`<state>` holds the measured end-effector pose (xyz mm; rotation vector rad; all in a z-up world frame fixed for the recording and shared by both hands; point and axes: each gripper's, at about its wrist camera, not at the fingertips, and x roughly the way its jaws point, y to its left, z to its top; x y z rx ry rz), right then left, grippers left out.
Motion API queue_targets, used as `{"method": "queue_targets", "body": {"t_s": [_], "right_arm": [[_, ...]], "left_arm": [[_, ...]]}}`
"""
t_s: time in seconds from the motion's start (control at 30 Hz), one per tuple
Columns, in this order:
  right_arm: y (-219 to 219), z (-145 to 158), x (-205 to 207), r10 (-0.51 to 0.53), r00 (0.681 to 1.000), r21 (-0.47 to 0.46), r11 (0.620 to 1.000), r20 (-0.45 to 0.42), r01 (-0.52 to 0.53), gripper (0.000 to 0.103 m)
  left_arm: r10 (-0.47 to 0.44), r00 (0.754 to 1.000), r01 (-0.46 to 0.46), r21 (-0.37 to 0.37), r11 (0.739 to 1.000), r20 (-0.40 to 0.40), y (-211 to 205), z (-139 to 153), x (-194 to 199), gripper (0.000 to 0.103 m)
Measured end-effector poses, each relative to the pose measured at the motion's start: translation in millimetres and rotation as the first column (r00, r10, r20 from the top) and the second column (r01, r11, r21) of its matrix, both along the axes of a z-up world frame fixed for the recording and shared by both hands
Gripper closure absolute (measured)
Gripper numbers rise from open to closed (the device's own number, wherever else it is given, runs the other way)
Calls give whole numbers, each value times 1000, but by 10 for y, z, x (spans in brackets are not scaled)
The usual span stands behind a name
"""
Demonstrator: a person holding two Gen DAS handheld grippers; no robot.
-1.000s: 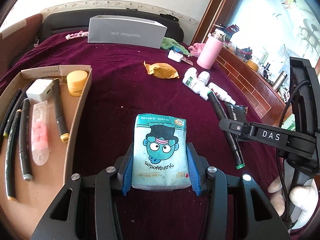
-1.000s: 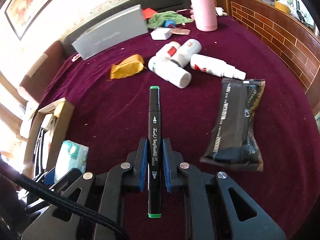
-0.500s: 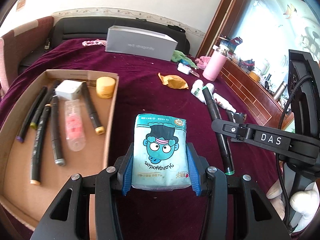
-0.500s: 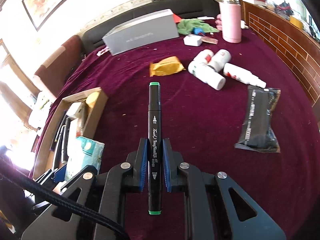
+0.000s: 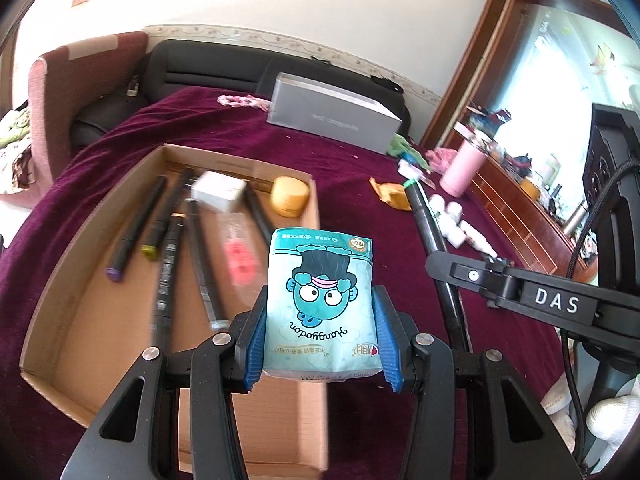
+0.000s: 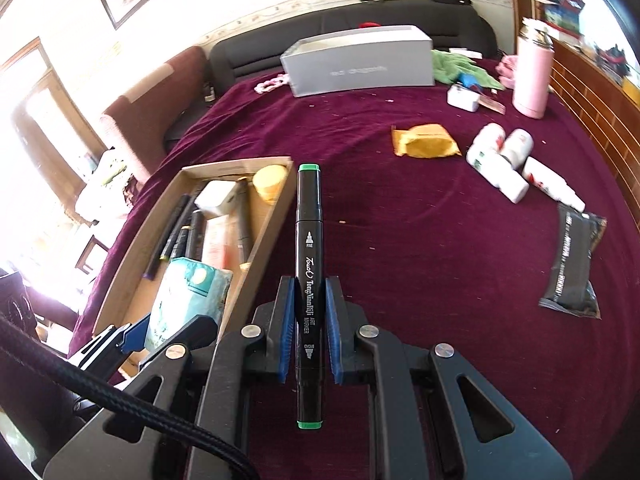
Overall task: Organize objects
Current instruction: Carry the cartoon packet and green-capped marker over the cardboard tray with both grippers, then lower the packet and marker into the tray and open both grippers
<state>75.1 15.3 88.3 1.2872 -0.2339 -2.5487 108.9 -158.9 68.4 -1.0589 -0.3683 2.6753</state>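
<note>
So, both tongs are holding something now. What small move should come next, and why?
Probably carry the left tongs a little further over the cardboard box and lower the tissue pack into its bare near end. The pack hangs over the box's near wall, and the markers fill the far part. The right tongs, shut on the green-capped marker, can follow.

L gripper [image 5: 320,344] – black frame, blue ribbed pads – angled down, jaws part-spread, clamped on pale-blue cartoon tissue pack [image 5: 320,304] | R gripper [image 6: 307,328] – same build, angled down, jaws narrow, pinching black green-capped marker pen [image 6: 308,280] mid-barrel
</note>
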Motion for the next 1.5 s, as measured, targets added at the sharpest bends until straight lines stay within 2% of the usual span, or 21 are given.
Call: {"method": "queue_targets", "body": {"t_s": [0.4, 0.7, 1.03, 1.5], "right_arm": [[-486, -29, -113, 85, 996, 0, 996, 24, -85, 90], [-767, -168, -254, 128, 989, -20, 992, 73, -127, 90], [-1039, -324, -342, 177, 977, -14, 984, 119, -177, 90], [-1361, -591, -401, 230, 954, -15, 973, 194, -232, 90]], "left_arm": [[141, 990, -141, 16, 990, 28, -778, -104, -61, 62], [203, 978, -204, 8, 979, 50, -1152, -196, -134, 62], [207, 973, -207, -4, 978, 98, -1262, -375, -225, 62], [193, 974, -189, -41, 981, 116, -1254, -430, -224, 62]]}}
